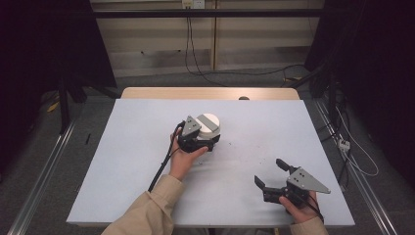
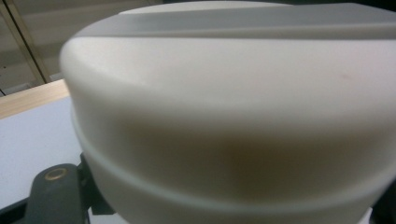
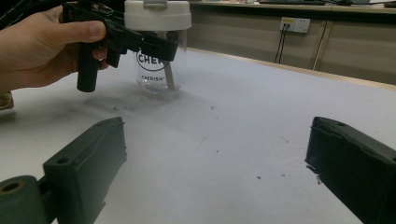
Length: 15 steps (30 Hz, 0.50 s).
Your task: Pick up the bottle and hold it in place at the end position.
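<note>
A clear jar (image 3: 159, 70) with a white lid (image 1: 208, 125) and "CHERISH" printed on it stands on the pale table cover (image 1: 137, 156) near the middle. My left gripper (image 1: 209, 140) is shut on the jar just under the lid, one jaw crossing in front of the glass in the right gripper view. The lid (image 2: 224, 116) looms close in the left gripper view, with one finger (image 2: 56, 191) at the bottom left. Near the front right my right gripper (image 1: 269, 172) rests open, and between its fingers (image 3: 84, 168) there is bare table.
The table's wooden back edge (image 1: 210, 93) carries a small dark thing (image 1: 243, 98). Dark specks (image 3: 258, 177) dot the cover between the two grippers. Cables and a power strip (image 1: 344, 144) lie on the floor to the right.
</note>
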Motion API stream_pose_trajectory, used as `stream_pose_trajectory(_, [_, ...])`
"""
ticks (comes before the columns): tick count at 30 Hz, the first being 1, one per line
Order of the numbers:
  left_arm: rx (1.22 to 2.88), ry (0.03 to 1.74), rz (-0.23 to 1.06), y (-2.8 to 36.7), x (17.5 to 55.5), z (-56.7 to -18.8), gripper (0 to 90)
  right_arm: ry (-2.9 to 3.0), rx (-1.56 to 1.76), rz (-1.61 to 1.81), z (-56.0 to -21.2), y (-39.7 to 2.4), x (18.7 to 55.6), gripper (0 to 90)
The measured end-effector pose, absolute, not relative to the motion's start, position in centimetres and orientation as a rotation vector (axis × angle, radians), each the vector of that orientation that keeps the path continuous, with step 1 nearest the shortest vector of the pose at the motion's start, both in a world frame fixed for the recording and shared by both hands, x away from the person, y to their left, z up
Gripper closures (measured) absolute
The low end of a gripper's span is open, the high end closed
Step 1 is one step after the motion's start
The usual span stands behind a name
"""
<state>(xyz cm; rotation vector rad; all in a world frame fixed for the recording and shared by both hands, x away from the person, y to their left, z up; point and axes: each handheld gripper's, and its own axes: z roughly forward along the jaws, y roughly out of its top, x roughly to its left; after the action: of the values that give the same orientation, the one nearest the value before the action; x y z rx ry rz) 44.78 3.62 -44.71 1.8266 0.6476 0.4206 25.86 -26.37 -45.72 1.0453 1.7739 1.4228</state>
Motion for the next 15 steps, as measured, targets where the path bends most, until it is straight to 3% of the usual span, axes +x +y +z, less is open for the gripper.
stream_pose_trajectory(15, [1.83,0.653,0.433,3.39,44.95,-45.07,18.6,1.781,1.045,1.418,-45.81,-26.38,25.9,4.5])
